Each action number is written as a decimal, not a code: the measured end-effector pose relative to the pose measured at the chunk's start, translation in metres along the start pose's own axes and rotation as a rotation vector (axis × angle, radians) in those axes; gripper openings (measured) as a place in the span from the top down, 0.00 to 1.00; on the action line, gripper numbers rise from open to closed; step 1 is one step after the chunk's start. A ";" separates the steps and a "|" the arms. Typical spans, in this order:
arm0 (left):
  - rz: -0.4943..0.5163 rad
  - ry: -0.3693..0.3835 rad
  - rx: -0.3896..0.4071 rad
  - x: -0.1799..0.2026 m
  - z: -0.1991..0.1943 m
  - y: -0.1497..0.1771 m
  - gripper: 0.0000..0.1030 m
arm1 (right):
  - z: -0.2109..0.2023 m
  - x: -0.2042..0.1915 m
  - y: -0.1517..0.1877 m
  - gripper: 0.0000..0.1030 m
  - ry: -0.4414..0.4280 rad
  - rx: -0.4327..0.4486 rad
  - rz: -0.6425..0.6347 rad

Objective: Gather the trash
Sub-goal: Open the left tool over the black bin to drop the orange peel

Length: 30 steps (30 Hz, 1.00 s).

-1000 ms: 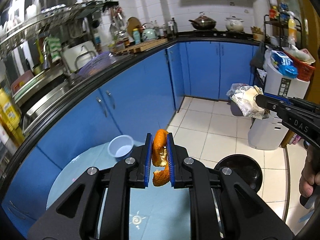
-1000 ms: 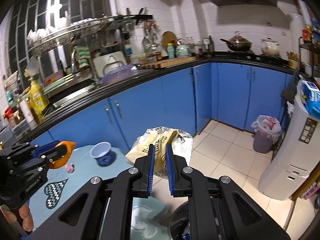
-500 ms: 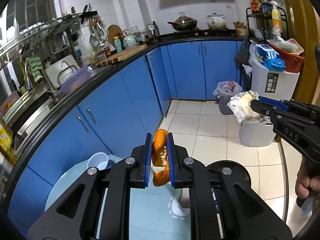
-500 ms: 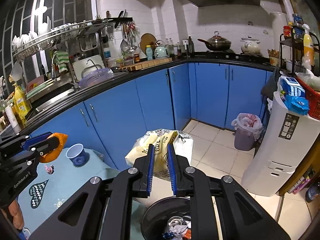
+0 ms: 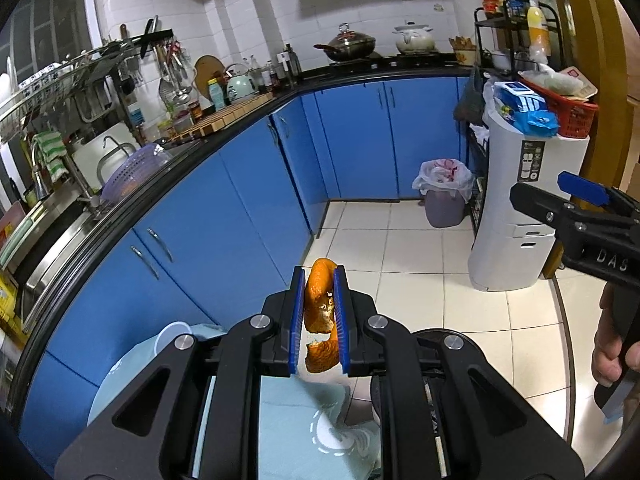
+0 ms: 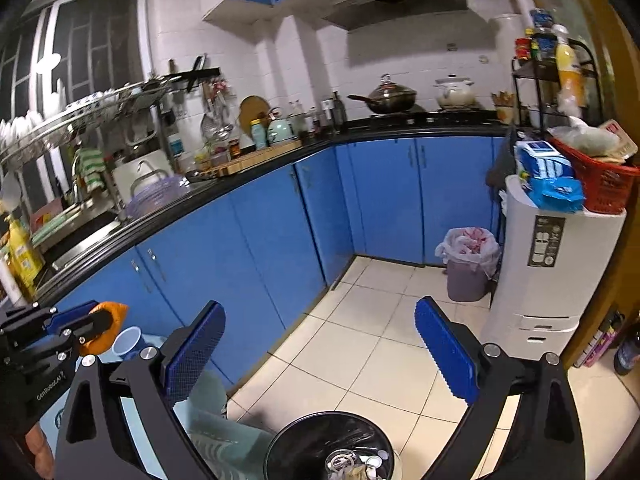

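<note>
Right gripper (image 6: 320,354) opening, nothing between fingers (image 6: 446,350).

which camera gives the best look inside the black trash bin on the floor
The right wrist view: the black trash bin sits below the opening right tongs, its contents visible. In the left wrist view, only the bin's rim shows behind the left tongs.

"DAS" is printed on the right gripper (image 5: 576,200); "GenRobot.AI" runs along the left gripper (image 6: 86,326).
</note>
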<state>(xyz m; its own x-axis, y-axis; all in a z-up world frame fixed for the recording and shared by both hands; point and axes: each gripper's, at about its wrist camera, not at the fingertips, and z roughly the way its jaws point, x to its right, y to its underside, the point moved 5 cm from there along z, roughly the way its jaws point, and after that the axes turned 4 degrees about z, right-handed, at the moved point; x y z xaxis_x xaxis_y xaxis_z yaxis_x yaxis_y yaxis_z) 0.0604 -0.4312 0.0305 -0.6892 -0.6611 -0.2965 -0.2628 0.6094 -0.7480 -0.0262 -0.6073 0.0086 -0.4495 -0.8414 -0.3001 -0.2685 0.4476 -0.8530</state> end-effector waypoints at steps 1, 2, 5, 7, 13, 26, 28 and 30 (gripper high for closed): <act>0.004 0.003 0.000 0.002 0.001 -0.001 0.85 | 0.000 0.005 0.000 0.09 0.005 -0.001 0.008; 0.010 0.008 0.000 0.006 0.003 -0.003 0.85 | 0.000 0.009 -0.001 0.09 0.012 -0.001 0.016; 0.025 0.022 0.005 0.015 0.005 -0.009 0.85 | 0.000 0.020 -0.001 0.09 0.025 -0.002 0.034; 0.035 0.036 0.010 0.023 0.008 -0.015 0.85 | -0.001 0.028 -0.002 0.09 0.038 0.000 0.046; 0.070 0.084 0.020 0.050 0.018 -0.035 0.85 | -0.003 0.053 -0.004 0.09 0.070 0.005 0.081; 0.031 0.065 0.031 0.061 0.038 -0.059 0.06 | -0.003 0.075 -0.005 0.09 0.100 -0.002 0.108; 0.033 0.043 0.057 0.057 0.035 -0.062 0.03 | 0.000 0.073 -0.004 0.09 0.099 -0.006 0.104; 0.042 0.030 0.050 0.055 0.037 -0.061 0.03 | 0.003 0.070 -0.003 0.09 0.095 -0.014 0.102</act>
<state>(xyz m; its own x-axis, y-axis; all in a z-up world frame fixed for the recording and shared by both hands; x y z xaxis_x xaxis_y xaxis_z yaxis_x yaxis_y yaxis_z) 0.0632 -0.5211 0.0382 -0.7190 -0.6215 -0.3112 -0.1992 0.6132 -0.7644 -0.0541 -0.6683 -0.0109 -0.5532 -0.7593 -0.3426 -0.2288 0.5339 -0.8140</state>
